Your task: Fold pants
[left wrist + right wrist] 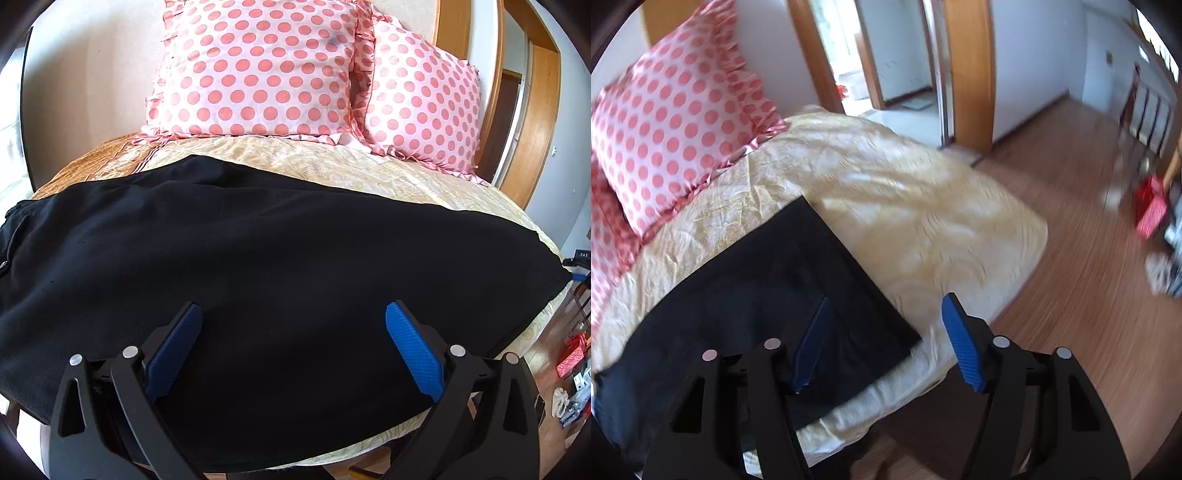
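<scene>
Left gripper (293, 314): spread wide, empty, above black fabric pants (236, 280). Right gripper (886, 306): spread wide, empty, over their right end. Surface: cream patterned bed (923, 206); far, pink polka-dot pillows (258, 70).

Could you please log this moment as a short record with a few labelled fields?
setting: bed with a cream patterned cover, wooden floor beside it
garment: black pants lying flat across the bed, one straight end near the bed's corner
pillows: two pink polka-dot pillows at the head of the bed
left gripper: open, above the pants, holding nothing
right gripper: open, over the end of the pants, holding nothing
fold status: no fold visible yet
</scene>
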{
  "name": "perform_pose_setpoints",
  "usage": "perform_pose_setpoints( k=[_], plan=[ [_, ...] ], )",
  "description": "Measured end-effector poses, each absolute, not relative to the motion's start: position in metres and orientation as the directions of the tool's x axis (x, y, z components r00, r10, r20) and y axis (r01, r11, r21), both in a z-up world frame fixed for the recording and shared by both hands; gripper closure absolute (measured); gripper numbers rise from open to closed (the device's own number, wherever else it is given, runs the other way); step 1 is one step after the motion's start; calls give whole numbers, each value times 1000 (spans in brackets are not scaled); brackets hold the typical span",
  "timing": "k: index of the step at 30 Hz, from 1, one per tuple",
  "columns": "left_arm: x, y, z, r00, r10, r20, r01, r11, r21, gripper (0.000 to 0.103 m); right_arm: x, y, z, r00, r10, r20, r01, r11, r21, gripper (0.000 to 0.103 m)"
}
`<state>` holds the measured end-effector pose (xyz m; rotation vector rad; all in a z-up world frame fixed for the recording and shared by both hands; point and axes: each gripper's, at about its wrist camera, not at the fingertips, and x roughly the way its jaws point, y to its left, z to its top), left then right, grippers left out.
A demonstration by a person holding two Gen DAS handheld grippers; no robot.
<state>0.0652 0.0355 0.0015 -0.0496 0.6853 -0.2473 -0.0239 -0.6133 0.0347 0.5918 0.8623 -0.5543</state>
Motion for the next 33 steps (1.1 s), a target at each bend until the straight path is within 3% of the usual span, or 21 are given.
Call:
perform_pose_setpoints(
  k=[4,6,15,18,19,22,28,33],
  plan=[
    [62,37,2,744,-257,-617,222,966,-135,3,-35,-610,33,567,-186,-802,666,677,313,46],
    [61,38,2,745,-262,-613,223,965,-141,3,-36,-609,31,624,-108,-774,631,654,418,52],
    [58,38,1,748,-268,-607,226,963,-146,3,-49,-604,21,730,24,-683,564,543,622,54],
    [58,38,1,747,-267,-609,225,963,-145,3,-49,-597,16,758,83,-646,530,500,685,60],
    [58,39,2,746,-268,-609,225,963,-147,3,-47,-595,16,762,72,-644,530,503,683,63],
    [56,41,2,744,-272,-611,224,962,-156,3,-41,-592,18,720,-14,-693,582,556,594,90],
    [54,55,7,757,-245,-605,182,969,-165,3,-18,-553,54,723,-148,-675,520,760,390,93],
    [57,72,12,773,-223,-593,133,972,-193,3,9,-499,99,812,-79,-578,329,880,343,94]
  ],
)
